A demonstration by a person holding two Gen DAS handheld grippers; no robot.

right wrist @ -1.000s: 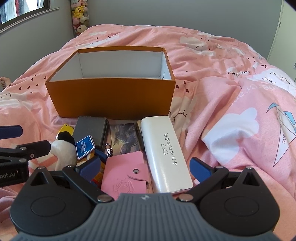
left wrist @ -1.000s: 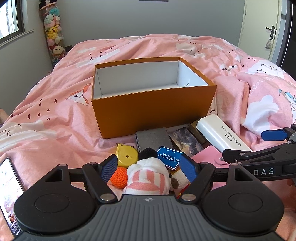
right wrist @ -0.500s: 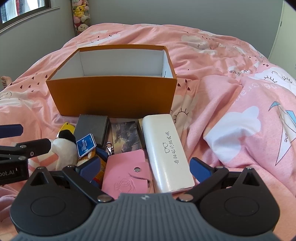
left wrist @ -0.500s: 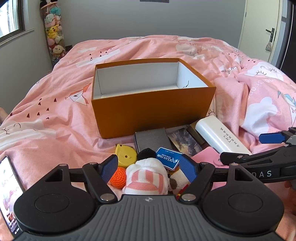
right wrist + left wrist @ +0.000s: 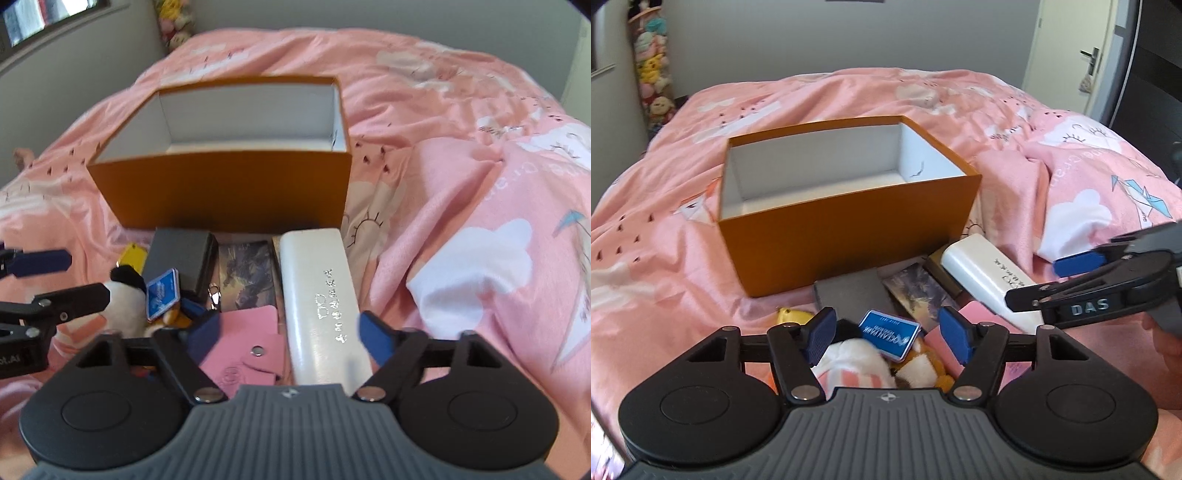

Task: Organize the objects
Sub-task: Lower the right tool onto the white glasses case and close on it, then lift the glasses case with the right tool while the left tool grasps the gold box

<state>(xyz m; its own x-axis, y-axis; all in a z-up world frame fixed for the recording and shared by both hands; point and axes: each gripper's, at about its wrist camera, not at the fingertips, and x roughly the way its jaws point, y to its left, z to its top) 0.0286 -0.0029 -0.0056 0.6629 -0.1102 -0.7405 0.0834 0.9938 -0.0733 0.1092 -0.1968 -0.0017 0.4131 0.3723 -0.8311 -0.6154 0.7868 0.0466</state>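
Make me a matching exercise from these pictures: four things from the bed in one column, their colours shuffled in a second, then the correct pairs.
Things:
1. open box
2. glasses case
3. snap wallet
4. small tag on the plush toy

Colours:
A. pink
B. blue
C. orange outside, white inside
D. white

Pairs: 1-C, 2-D, 3-A, 4-B
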